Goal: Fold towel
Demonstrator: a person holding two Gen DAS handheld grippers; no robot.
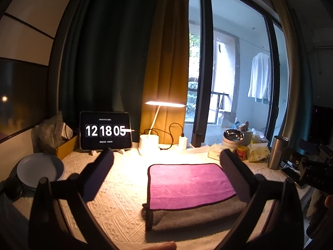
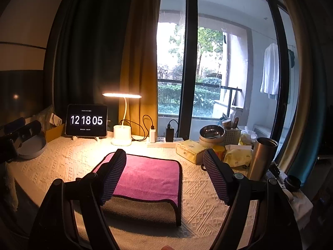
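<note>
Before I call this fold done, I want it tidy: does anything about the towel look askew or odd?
Slightly. The towel is folded, but its pink top layer stops short of the near edge, leaving a grey strip uncovered, so the edges do not line up. Both grippers, left and right, are open and hold nothing.

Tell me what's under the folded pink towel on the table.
Under the pink towel a grey layer shows, resting on the cream tablecloth. Anything between the layers is covered.
</note>
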